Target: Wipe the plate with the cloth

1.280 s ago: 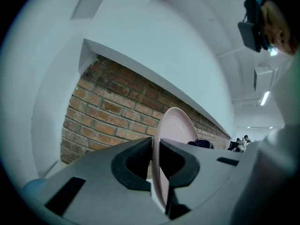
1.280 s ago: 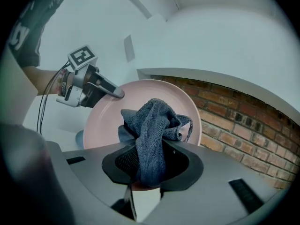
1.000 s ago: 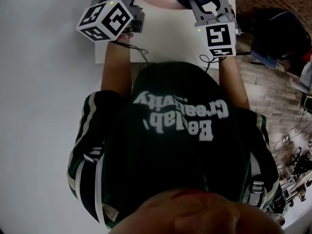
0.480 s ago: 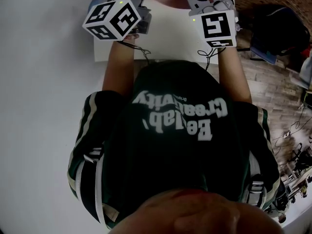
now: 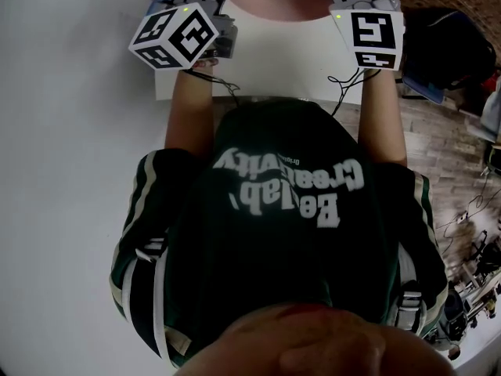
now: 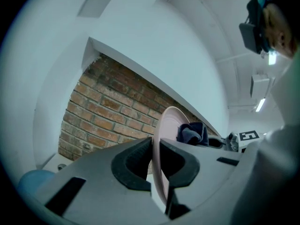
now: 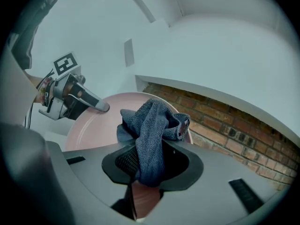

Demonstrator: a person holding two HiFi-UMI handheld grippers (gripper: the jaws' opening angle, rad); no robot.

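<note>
Wiping step in hand: left gripper (image 6: 155, 149) clamps the rim of the round pink ceramic plate (image 6: 171, 125) at the far side of the white table (image 5: 274, 53); right gripper (image 7: 152, 165) pinches the blue-grey knitted cloth (image 7: 152, 125) against the plate's right face. Next, probably, a firm sweep across that face

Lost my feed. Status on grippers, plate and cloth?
Left gripper shut on plate rim, plate on edge. Right gripper shut on cloth, at plate face. Nothing blocking.

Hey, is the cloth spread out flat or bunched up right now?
Bunched up. The cloth hangs in crumpled folds, clamped in the right gripper, in front of the plate.
</note>
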